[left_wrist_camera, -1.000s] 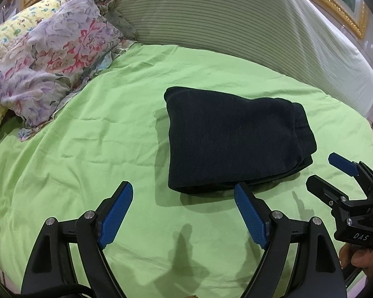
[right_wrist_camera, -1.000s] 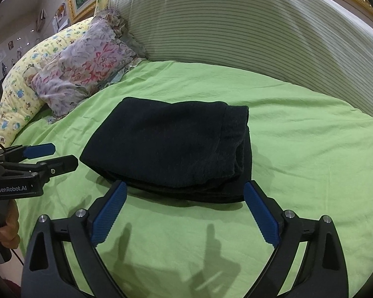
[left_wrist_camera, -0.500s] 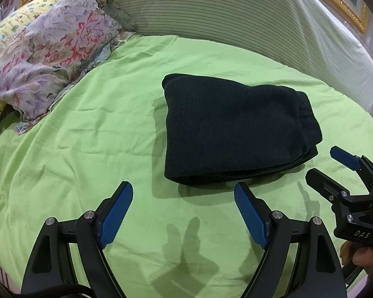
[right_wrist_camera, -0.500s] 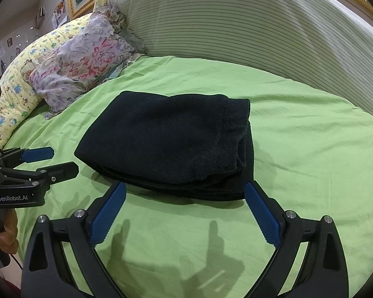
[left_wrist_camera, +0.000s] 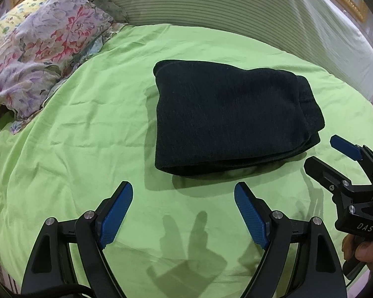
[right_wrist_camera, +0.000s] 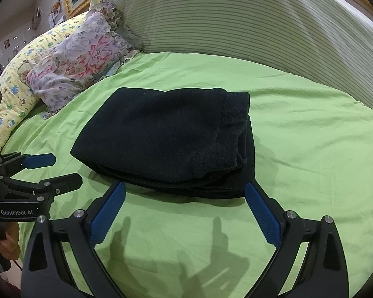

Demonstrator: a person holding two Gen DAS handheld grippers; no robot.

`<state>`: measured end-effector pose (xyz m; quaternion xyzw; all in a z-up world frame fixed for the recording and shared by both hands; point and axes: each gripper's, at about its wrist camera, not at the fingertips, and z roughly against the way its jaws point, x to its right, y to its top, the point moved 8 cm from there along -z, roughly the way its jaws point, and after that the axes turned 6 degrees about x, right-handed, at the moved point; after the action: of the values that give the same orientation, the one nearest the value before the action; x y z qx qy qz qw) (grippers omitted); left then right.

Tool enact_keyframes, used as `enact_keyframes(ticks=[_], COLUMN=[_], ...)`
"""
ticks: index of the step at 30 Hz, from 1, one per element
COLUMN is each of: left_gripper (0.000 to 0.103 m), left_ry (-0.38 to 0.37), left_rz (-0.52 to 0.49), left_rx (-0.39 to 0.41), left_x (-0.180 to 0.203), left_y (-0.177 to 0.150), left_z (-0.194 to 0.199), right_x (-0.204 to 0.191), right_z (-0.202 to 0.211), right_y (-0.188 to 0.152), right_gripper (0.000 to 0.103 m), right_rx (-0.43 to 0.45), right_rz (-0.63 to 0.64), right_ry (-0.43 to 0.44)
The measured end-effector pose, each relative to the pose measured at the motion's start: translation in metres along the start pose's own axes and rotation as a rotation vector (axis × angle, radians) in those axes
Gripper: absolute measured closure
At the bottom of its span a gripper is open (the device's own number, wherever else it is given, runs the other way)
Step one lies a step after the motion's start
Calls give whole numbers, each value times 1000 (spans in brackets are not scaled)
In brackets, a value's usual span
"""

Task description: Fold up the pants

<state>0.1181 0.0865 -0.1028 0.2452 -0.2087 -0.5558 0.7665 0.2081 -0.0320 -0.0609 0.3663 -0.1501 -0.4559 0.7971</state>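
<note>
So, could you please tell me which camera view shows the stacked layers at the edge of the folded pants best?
The right wrist view: the folded pants sit close, with layered edges visible along the near and right sides. The left wrist view shows the pants farther off, mostly the top, layers only faintly at the right corner.

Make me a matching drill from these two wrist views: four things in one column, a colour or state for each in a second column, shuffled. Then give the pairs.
Things
1. pants
2. bedsheet
3. pillow
4. left tool

Colour or state
A. open, holding nothing
B. floral print, pink and lilac
C. dark, folded into a compact stack
D. plain light green, slightly wrinkled

Pairs: 1-C, 2-D, 3-B, 4-A

The right tool is also open and empty, with the near edge of the pants just ahead of it.
</note>
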Motion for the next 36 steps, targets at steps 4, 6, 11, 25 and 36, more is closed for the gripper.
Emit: enact_keyframes(ticks=[4, 6, 11, 25, 36], left_gripper=[19, 19, 19, 19, 18], left_ry=[9, 11, 12, 13, 15], left_rz=[5, 7, 3, -2, -17], left_rx=[-2, -2, -7, -8, 4], left_x=[-1, -2, -1, -2, 0], left_y=[0, 0, 0, 1, 3], left_z=[0, 0, -1, -3, 1], right_x=[2, 2, 0, -3, -5], right_z=[-1, -2, -1, -3, -2], right_y=[1, 1, -1, 1, 4], right_gripper=[6, 6, 6, 6, 6], right_rx=[-1, 0, -6, -1, 0], right_rz=[-7, -5, -9, -3, -4], right_ry=[4, 6, 6, 9, 13])
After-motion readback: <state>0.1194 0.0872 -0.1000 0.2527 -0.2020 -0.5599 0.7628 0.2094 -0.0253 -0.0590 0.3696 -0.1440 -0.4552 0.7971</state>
